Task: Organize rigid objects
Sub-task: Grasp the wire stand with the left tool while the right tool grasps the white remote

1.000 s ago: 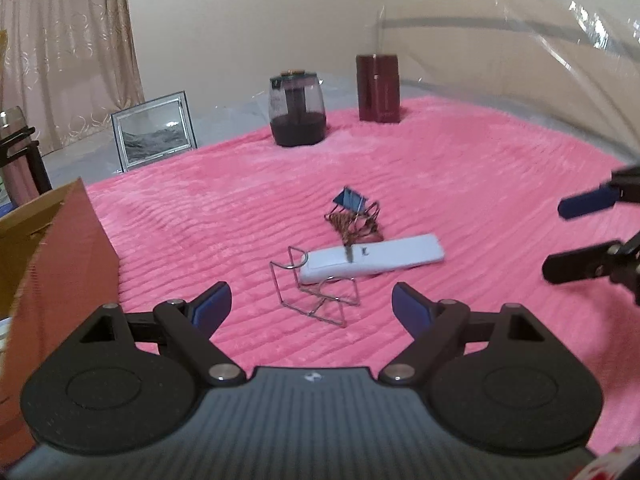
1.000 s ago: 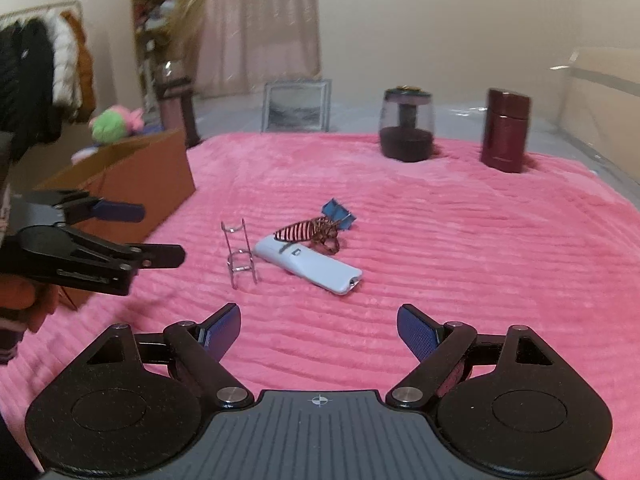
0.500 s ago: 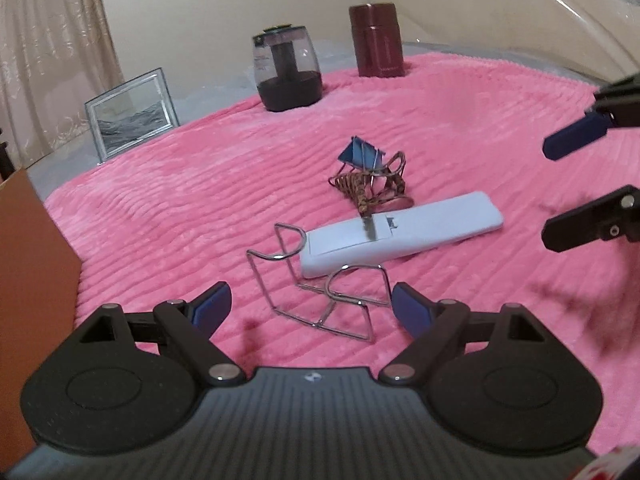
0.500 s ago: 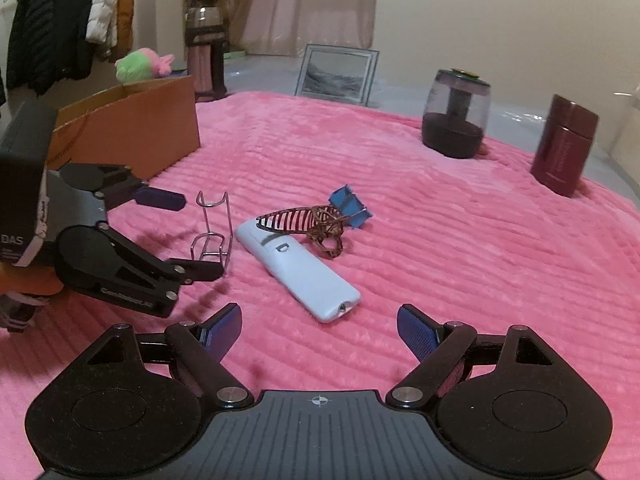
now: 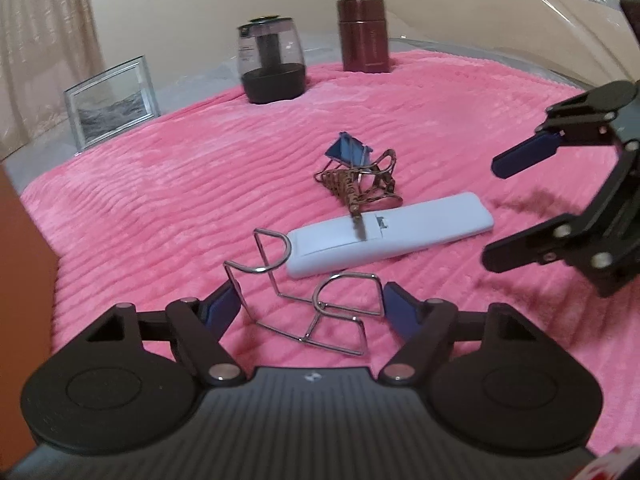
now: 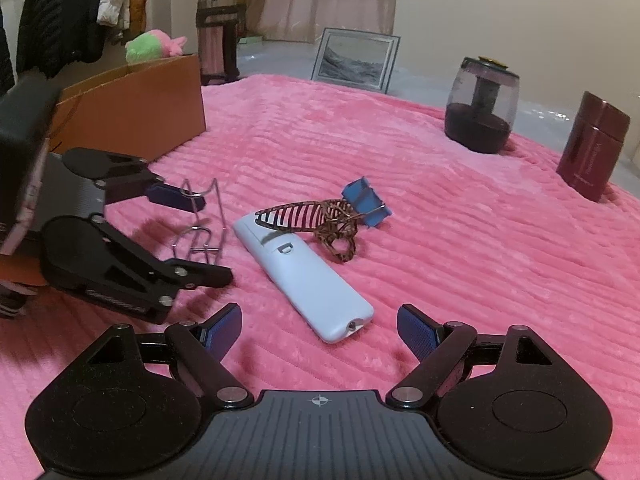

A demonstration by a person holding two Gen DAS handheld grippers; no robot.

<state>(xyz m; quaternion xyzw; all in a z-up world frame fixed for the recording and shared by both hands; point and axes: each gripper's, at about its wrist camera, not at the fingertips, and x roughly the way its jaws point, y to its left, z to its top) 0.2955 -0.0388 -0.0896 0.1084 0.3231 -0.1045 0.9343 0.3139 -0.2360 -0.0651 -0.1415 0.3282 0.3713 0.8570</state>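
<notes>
Both grippers have closed in on the little pile on the pink bed cover (image 6: 440, 240) within the last second. The left gripper (image 5: 312, 308), jaws wide, now straddles the wire rack (image 5: 304, 300), so a pickup looks imminent. The right gripper (image 6: 320, 330), also wide, hovers near the white remote (image 6: 304, 276). The cardboard box (image 6: 136, 108) stands far left; its contents are hidden.

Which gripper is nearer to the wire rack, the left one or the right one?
Left. The left gripper is open with the wire rack between its fingers; the right gripper is farther, open at the white remote's end.
</notes>
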